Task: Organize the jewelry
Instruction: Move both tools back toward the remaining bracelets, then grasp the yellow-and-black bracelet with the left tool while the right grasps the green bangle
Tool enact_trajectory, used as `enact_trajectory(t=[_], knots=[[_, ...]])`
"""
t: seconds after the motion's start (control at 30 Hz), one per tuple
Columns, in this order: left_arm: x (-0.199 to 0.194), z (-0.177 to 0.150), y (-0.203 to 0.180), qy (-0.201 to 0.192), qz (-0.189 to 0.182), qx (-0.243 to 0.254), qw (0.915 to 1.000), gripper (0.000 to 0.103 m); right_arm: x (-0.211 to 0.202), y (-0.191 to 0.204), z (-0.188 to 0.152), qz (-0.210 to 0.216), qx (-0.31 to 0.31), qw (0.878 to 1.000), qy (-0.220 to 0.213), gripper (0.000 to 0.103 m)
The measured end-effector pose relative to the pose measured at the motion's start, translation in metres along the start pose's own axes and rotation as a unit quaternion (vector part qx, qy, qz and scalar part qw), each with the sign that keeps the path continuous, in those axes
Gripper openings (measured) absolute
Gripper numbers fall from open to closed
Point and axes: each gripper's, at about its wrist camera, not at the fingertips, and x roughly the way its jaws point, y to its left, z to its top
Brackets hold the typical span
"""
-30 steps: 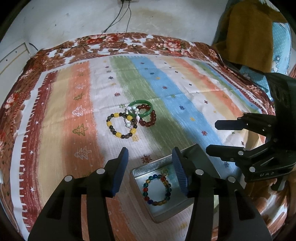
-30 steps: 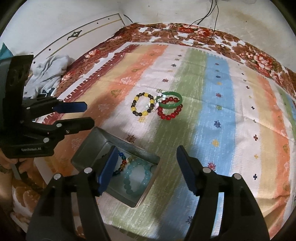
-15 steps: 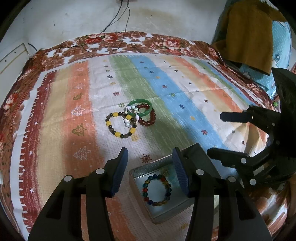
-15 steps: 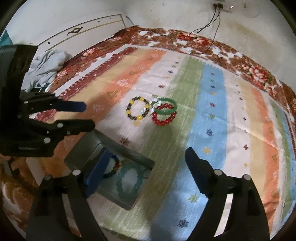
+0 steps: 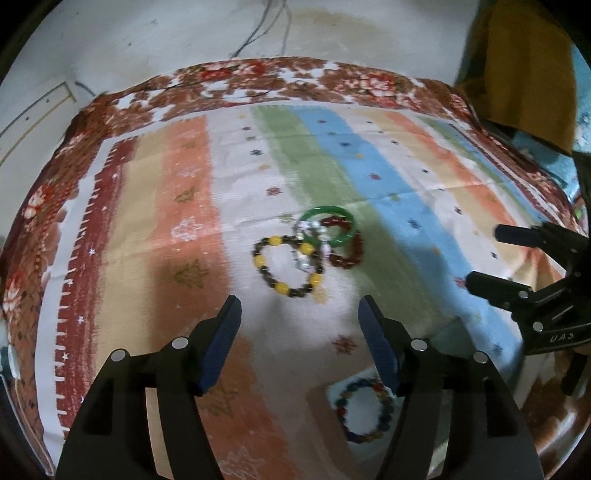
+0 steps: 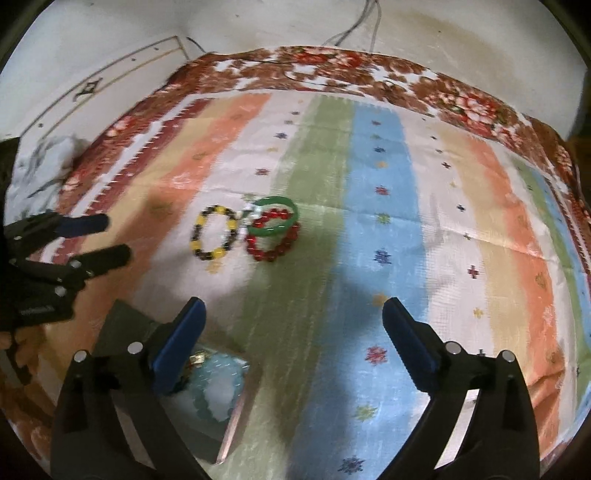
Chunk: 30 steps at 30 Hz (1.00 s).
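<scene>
A small pile of bracelets lies mid-cloth: a yellow-and-dark bead bracelet [image 5: 287, 266] [image 6: 213, 237], a green bangle [image 5: 330, 226] [image 6: 275, 218], a red bead bracelet [image 5: 347, 248] [image 6: 273, 240] and a white bead piece [image 5: 308, 242]. A metal tin [image 5: 456, 332] [image 6: 122, 325] holds a multicolour bracelet [image 5: 365, 411] and a pale blue one [image 6: 207, 395]. My left gripper [image 5: 300, 332] is open and empty, a little short of the pile. My right gripper [image 6: 293, 343] is open wide and empty, beside the tin.
A striped cloth with a floral border [image 5: 258, 74] covers the surface. Cables [image 5: 273, 22] run down the back wall. A mustard cloth [image 5: 524, 66] hangs at the right. Grey fabric [image 6: 48, 162] lies at the left edge.
My left gripper has moved forward and left off the tin toward the bracelet pile. My right gripper has opened wider and shifted forward. The bracelets have not moved.
</scene>
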Motion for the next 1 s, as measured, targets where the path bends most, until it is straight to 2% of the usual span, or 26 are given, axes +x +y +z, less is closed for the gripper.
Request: enact_trajectory(t=[0.13, 0.3, 0.37, 0.47, 0.73, 1.0], knots=[[0.018, 0.006, 0.015, 0.020, 0.011, -0.026, 0.9994, 0.067, 0.015, -0.003, 0.006, 0.001, 0.009, 1.000, 0.014, 0.095], [0.034, 0.012, 0.027, 0.032, 0.024, -0.034, 0.9986, 0.067, 0.036, -0.015, 0.018, -0.007, 0.034, 0.999, 0.030, 0.095], [0.039, 0.014, 0.030, 0.035, 0.024, -0.037, 0.9984, 0.067, 0.044, -0.021, 0.021, 0.002, 0.047, 0.998, 0.038, 0.095], [0.047, 0.017, 0.030, 0.040, 0.026, -0.031, 0.9984, 0.067, 0.055, -0.027, 0.025, 0.023, 0.064, 0.996, 0.053, 0.095], [0.068, 0.025, 0.028, 0.055, 0.028, -0.022, 0.9979, 0.067, 0.072, -0.030, 0.039, 0.014, 0.070, 0.996, 0.058, 0.095], [0.091, 0.030, 0.033, 0.073, 0.037, -0.016, 0.9965, 0.067, 0.094, -0.030, 0.053, 0.031, 0.085, 0.994, 0.067, 0.095]])
